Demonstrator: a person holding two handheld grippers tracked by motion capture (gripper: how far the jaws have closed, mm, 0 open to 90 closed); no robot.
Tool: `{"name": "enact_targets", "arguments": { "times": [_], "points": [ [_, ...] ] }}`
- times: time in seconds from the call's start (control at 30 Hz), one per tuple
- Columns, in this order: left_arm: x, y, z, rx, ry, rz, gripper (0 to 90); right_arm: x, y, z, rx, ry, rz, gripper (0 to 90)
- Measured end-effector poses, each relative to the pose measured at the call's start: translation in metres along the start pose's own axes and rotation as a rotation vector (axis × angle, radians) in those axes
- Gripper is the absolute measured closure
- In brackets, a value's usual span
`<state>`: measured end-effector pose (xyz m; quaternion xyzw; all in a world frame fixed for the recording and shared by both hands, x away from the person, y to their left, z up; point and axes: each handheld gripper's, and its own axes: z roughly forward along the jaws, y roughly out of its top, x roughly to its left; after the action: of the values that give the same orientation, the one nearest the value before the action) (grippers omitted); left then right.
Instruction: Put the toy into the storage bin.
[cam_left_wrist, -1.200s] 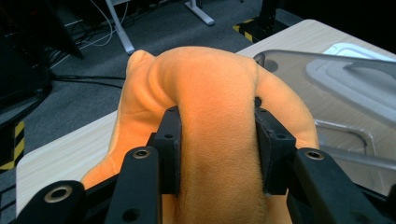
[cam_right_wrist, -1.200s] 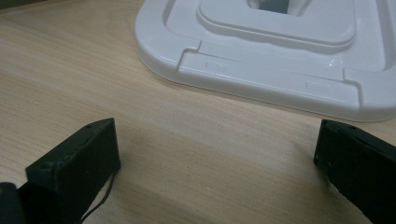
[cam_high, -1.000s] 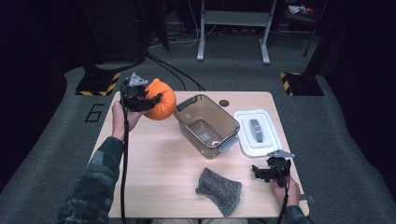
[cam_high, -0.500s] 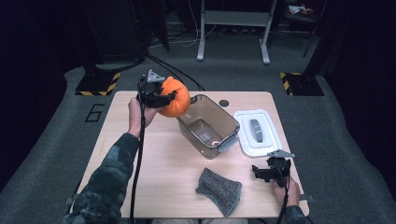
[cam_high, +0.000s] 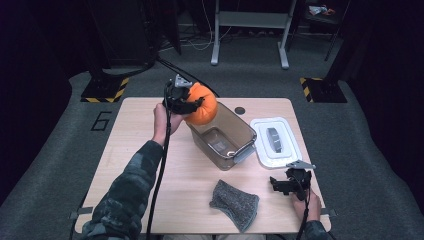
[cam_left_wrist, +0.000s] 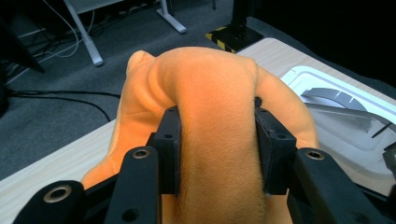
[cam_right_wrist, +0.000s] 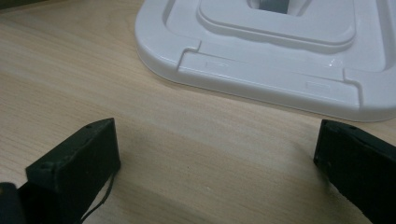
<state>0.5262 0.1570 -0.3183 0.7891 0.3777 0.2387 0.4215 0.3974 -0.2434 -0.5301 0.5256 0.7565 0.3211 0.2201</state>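
High view: left tool (cam_high: 192, 103) clamps orange plush (cam_high: 202, 107) w/ jaws, over bin (cam_high: 220, 135).

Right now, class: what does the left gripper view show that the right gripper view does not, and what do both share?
Left gripper view alone: the orange plush toy squeezed between the closed jaws of the left gripper, with grey floor and cables behind. Right gripper view alone: the right gripper with jaws wide apart and nothing between them, low over bare wood. Both share the white lid and the wooden table.
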Motion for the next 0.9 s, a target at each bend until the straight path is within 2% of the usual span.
{"name": "enact_targets", "arguments": {
  "times": [0.37,0.9],
  "points": [
    [-0.013,-0.003,0.025,0.016,-0.03,-0.014,59.1,0.0,0.0,0.0,-0.001,0.0,-0.001,0.0],
    [-0.023,-0.012,0.047,0.065,-0.064,0.016,58.3,0.0,0.0,0.0,-0.001,0.0,-0.002,0.0]
  ]
}}
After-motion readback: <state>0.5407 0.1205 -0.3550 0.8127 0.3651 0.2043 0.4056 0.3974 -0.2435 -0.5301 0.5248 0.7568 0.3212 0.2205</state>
